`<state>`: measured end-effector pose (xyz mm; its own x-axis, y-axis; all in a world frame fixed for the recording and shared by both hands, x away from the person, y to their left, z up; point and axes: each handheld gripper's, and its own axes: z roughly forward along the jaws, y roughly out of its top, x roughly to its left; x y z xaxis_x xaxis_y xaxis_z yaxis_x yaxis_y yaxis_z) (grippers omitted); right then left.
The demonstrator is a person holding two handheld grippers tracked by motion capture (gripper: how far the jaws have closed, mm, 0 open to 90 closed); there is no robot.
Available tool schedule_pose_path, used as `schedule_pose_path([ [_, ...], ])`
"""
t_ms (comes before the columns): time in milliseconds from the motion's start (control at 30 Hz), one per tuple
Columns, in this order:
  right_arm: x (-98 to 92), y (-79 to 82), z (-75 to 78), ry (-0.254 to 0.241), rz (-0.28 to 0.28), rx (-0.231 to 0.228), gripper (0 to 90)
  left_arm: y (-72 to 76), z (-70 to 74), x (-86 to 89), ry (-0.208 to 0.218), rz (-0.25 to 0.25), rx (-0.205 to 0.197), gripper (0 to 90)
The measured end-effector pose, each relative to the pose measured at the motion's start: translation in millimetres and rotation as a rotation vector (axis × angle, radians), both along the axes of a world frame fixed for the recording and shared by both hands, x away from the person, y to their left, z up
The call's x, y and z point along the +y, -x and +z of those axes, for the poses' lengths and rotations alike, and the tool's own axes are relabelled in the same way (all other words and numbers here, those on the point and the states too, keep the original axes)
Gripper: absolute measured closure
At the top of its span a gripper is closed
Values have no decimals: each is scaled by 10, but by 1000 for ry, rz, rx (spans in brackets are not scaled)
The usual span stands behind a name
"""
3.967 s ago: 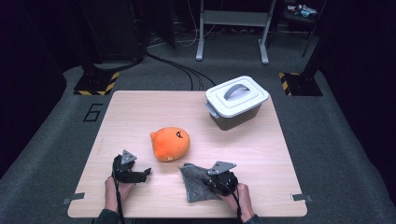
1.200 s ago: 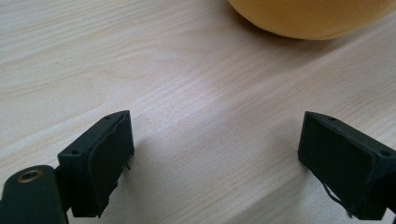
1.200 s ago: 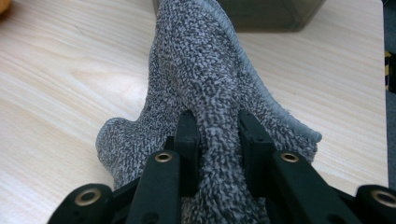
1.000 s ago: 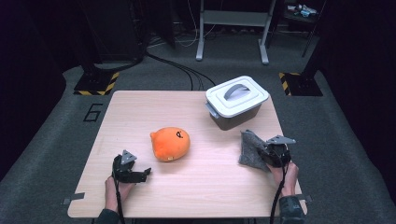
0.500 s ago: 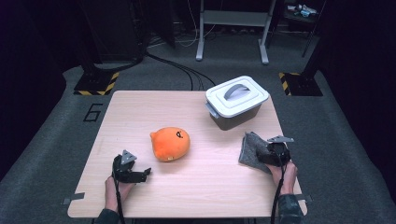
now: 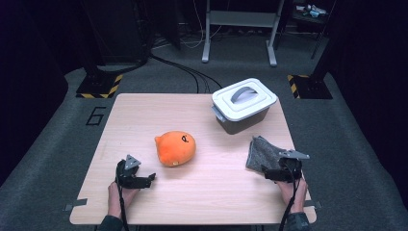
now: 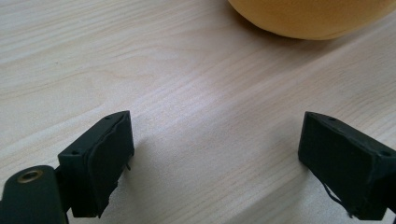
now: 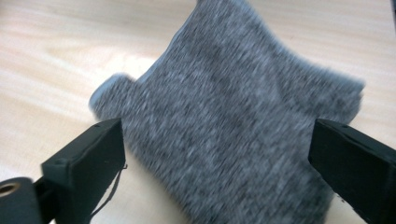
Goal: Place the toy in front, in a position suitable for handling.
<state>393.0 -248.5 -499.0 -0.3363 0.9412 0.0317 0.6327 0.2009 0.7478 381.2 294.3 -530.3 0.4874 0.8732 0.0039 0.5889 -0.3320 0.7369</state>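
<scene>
Grey cloth (image 6: 263,153) is set down at four o'clock on the worktop (image 6: 202,115), right gripper (image 6: 276,174) fingers just spread and released; left gripper (image 6: 137,179) fingers spread, idle.

Cloth (image 6: 262,153) before box (image 6: 244,106); toy (image 6: 175,148) left.

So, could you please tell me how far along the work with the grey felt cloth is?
Done: the grey felt cloth lies flat on the wooden table, near the lidded white box. In hand: the right gripper has just been opening, jaws wide, cloth released. The left gripper rests open. What remains is unclear.
</scene>
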Motion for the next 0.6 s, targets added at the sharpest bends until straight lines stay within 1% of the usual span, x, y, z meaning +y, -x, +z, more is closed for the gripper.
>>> schedule_pose_path([
  [33,2,30,-21,-1,1,5,16,0,0,0,0,0,0,102],
  [67,-1,58,-44,4,-1,0,13,0,0,0,0,0,0,102],
  [167,-26,157,-83,4,-24,-9,7,0,0,0,0,-1,0,102],
  [200,-49,195,-92,6,-30,-13,4,0,0,0,0,0,0,102],
  [233,-49,195,-92,6,-30,-13,4,0,0,0,0,0,0,102],
  [267,-86,259,-95,0,-44,-28,2,0,0,0,0,-1,0,102],
  [367,-140,333,-100,7,-54,-30,1,0,0,0,1,0,0,102],
  [400,-161,360,-111,16,-57,-30,1,0,1,-1,1,-1,1,102],
  [500,-195,394,-141,18,-64,-25,1,1,2,1,-3,-5,1,103],
  [567,-226,423,-204,41,-73,-12,0,6,0,-5,5,-5,-10,103],
  [600,-232,425,-221,47,-73,-8,0,13,11,3,11,-6,-9,103],
])
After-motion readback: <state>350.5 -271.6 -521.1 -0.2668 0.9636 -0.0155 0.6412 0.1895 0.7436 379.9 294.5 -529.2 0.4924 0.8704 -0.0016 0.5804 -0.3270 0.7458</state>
